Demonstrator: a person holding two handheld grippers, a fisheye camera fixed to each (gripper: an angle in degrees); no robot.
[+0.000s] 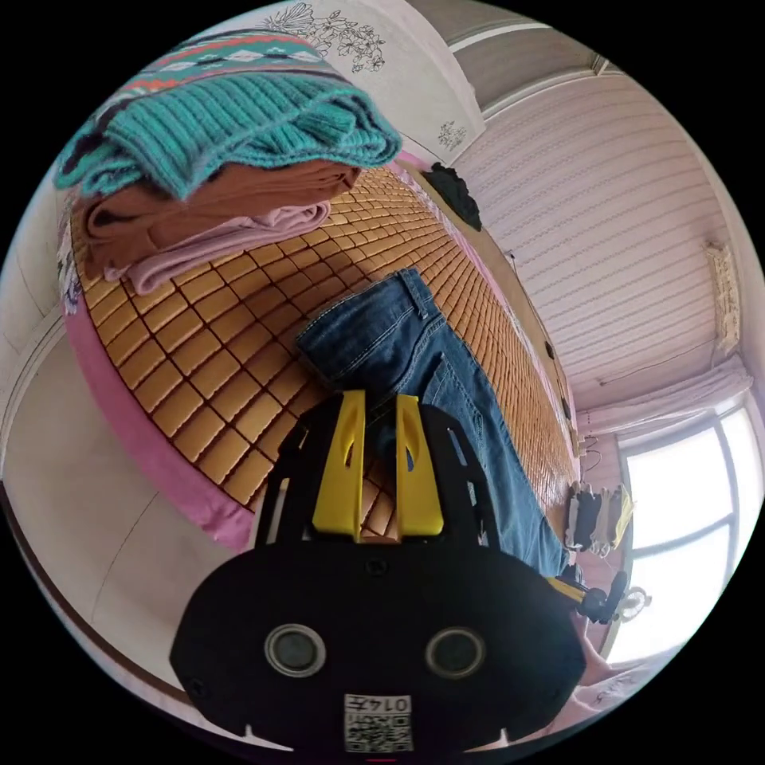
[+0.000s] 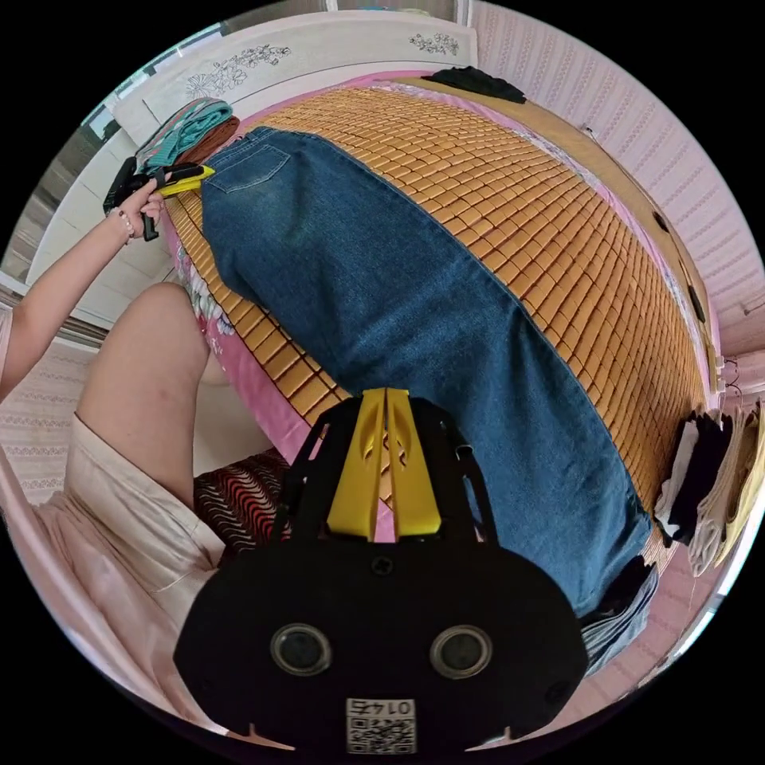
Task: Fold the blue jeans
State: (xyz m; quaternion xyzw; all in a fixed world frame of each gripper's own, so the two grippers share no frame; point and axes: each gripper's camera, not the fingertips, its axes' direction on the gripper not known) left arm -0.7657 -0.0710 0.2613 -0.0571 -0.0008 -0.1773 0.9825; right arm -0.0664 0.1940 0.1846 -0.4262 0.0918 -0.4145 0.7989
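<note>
Right up close, left claw (image 1: 380,402): yellow jaws a narrow gap apart at the waist end of the blue denim jeans (image 1: 446,382); whether cloth sits between the tips, cannot tell, tips overlap the fabric edge. Right claw (image 2: 386,394): jaws pressed together to a point at the near long edge of the jeans (image 2: 414,319), around mid-leg; a pinch on denim looks likely but the contact is hidden under the tips. Jeans lie flat and full length, already doubled leg on leg, on the woven bamboo mat (image 2: 558,223) over the pink-edged bed (image 1: 151,446). In the right gripper view the left claw (image 2: 187,182) shows far off at the waistband, held by a hand (image 2: 143,209). Step, as a guess: gripping both ends before the crosswise fold, hems to waist. Next move needs firm pinches, then carrying one end over the other without dragging. Further back, stack of folded clothes with a teal knit sweater (image 1: 239,127) on top, near the waist. Hem end hangs off the bed's far edge, partly cut off; dark bundle (image 2: 476,82) at the far corner is unclear.
</note>
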